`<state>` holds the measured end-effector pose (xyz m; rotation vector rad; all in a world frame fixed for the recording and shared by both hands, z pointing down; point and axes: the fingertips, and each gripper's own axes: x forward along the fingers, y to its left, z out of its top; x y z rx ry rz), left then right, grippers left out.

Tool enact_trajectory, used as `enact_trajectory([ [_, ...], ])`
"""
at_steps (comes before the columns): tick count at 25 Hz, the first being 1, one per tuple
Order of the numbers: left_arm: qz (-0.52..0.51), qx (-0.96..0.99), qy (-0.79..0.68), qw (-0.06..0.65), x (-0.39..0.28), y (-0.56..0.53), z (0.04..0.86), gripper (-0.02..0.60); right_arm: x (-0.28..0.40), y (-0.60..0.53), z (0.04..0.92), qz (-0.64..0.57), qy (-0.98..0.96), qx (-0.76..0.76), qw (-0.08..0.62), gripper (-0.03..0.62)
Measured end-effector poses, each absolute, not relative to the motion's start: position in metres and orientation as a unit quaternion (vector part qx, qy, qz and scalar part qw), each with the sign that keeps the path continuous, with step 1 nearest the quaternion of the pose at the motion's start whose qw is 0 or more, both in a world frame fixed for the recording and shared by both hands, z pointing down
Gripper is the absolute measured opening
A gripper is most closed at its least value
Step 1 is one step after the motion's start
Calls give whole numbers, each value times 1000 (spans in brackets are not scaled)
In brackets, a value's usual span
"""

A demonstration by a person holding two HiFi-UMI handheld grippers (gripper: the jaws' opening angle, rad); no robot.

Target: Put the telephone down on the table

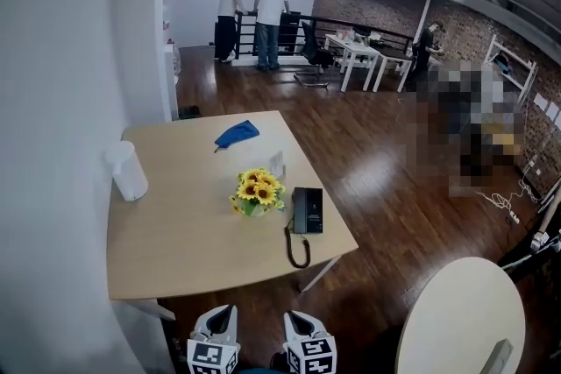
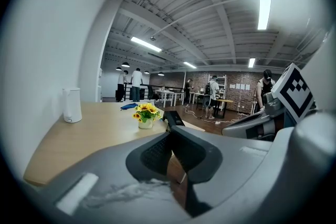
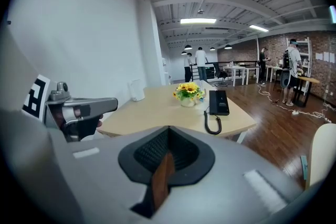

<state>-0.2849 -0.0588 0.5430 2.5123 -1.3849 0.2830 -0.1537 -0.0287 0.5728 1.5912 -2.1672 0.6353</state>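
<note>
The left gripper [image 1: 217,321] and right gripper [image 1: 302,327] are both pressed together and empty, before the table's [image 1: 175,258] near edge. The telephone [image 1: 308,210] lies flat by the right edge, seemingly already put down. It is best to keep away from its coiled cord [image 1: 298,251].

On the desk [image 1: 184,250]: telephone [image 1: 308,210] near right edge, cord [image 1: 298,251] trailing to front edge; flower pot [image 1: 257,192] just left of it; jug [image 1: 128,172] at left edge by wall; cloth [image 1: 237,134] toward far edge.
</note>
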Motion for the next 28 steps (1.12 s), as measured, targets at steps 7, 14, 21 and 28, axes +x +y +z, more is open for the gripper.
enact_trajectory([
  [7, 109, 860, -480, 132, -286, -59, 551, 14, -151, -33, 571, 218, -772, 568, 186, -9],
  [14, 107, 857, -485, 136, -289, -60, 552, 14, -152, -36, 567, 212, -775, 566, 185, -9],
  [21, 104, 858, -483, 139, -290, -58, 554, 14, -154, -33, 568, 215, -774, 567, 185, -9],
  [28, 102, 860, -480, 142, -290, -58, 558, 14, -154, -31, 572, 218, -772, 568, 184, -9],
])
